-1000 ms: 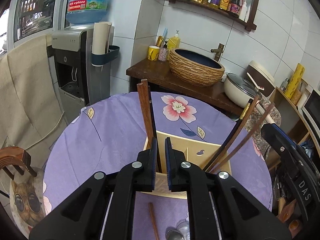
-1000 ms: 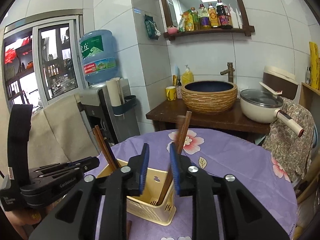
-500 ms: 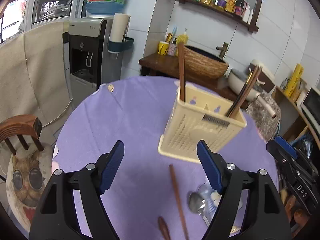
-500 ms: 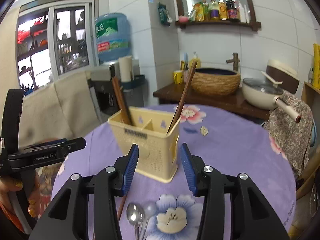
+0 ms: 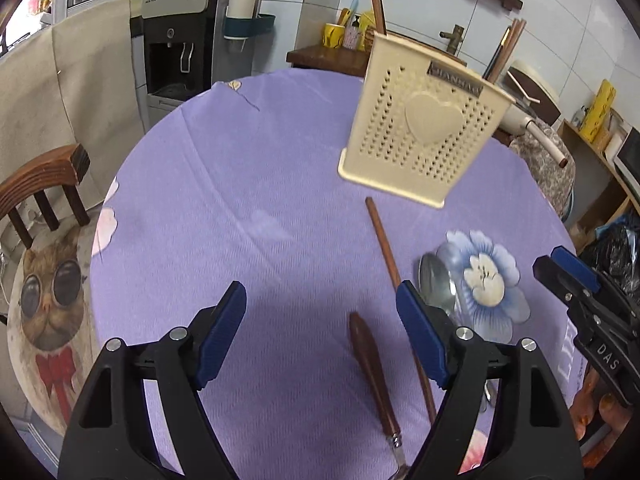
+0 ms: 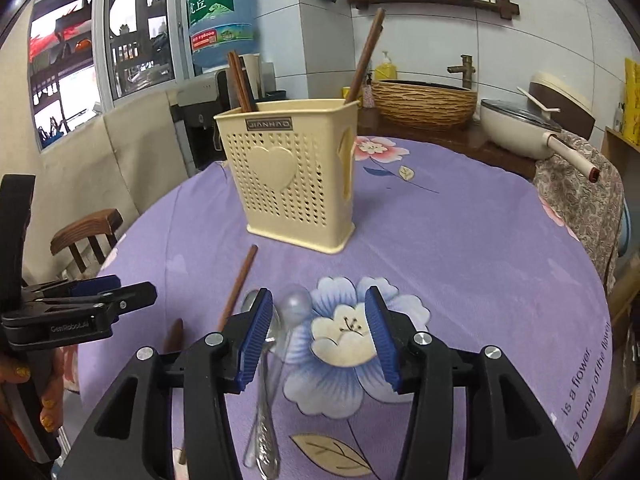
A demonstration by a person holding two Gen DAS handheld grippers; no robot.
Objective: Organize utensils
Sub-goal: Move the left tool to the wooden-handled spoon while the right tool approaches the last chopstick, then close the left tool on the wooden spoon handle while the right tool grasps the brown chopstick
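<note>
Three chopsticks (image 6: 362, 60) in holder (image 6: 292, 172); one chopstick (image 5: 382, 240), spoons (image 6: 266, 360), wooden-handled utensil (image 5: 370, 364) left on worktop (image 5: 240, 216). Left gripper (image 5: 322, 334) jaws wide open, right gripper (image 6: 316, 334) jaws just opening; both empty.

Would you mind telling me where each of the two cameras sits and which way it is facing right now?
Left wrist: on the left gripper, angled down at the purple table; the right gripper shows at right.
Right wrist: on the right gripper, facing the utensil holder; the left gripper and a hand show at left.
Shared: holder, loose chopstick, metal spoon.

white tiled walls (image 6: 552, 40), wooden chair (image 5: 40, 184), water dispenser (image 5: 176, 52), window (image 6: 100, 52)
</note>
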